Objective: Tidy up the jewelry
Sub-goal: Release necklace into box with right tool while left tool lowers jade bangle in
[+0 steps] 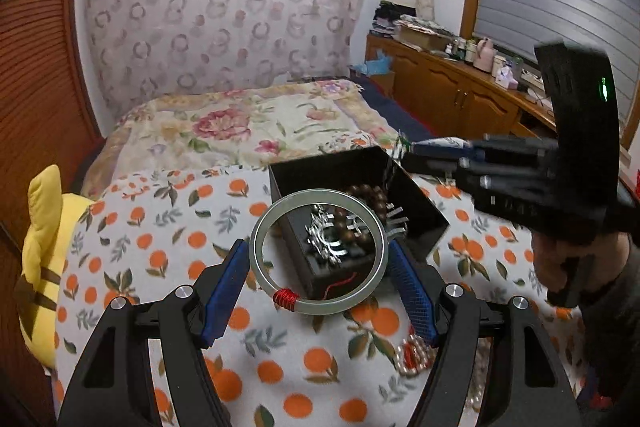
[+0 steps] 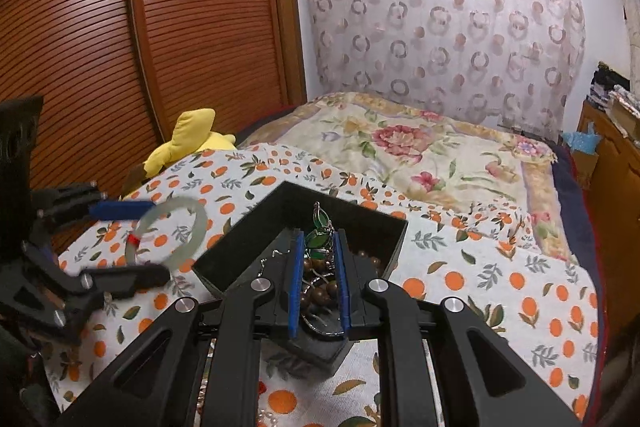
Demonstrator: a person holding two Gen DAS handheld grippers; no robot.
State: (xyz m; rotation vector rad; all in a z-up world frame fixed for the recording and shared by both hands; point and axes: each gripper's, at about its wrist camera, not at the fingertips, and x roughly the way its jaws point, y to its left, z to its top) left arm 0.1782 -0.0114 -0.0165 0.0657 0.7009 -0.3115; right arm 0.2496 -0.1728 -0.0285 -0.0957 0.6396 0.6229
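A pale jade bangle (image 1: 320,193) with a red thread wrap is held upright between the blue pads of my left gripper (image 1: 318,247), which is shut on it just in front of the open black box (image 1: 320,163). Inside the box lie a brown wooden bead bracelet (image 1: 366,193) and silver pieces. In the right wrist view my right gripper (image 2: 319,233) hovers over the box (image 2: 240,239), shut on a green leaf pendant (image 2: 320,241) with a silver frame. The left gripper (image 2: 160,239) and the bangle (image 2: 200,227) show to its left, blurred.
The box sits on an orange-print blanket (image 1: 168,227) on a bed. A pearl bracelet with a red part (image 1: 412,355) lies near my left gripper's right finger. A yellow plush toy (image 2: 188,139) lies at the left edge, a floral quilt (image 2: 400,155) beyond, wooden cabinets (image 1: 448,87) to the right.
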